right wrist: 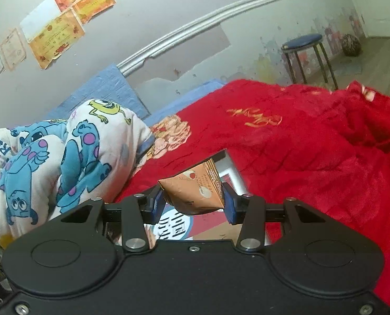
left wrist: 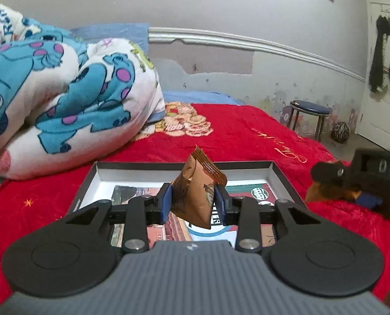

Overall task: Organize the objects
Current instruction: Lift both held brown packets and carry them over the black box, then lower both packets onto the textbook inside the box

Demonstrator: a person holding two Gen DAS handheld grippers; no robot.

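A shallow black box (left wrist: 281, 177) with a white inner wall and printed cards on its floor lies on the red blanket. My left gripper (left wrist: 194, 202) is shut on a brown snack packet (left wrist: 195, 197), held upright over the box. In the right wrist view my right gripper (right wrist: 193, 201) is shut on an orange-brown snack packet (right wrist: 195, 191), which hangs over the box's corner (right wrist: 230, 168). At the right edge of the left wrist view the other gripper (left wrist: 352, 176) shows, with a brown packet (left wrist: 323, 193) under it.
A folded white quilt with blue monsters (left wrist: 63, 92) lies left of the box on the bed. The red blanket (right wrist: 300, 144) spreads to the right and bunches at the far right. A blue stool (left wrist: 310, 113) and a ball (left wrist: 340, 132) stand on the floor by the wall.
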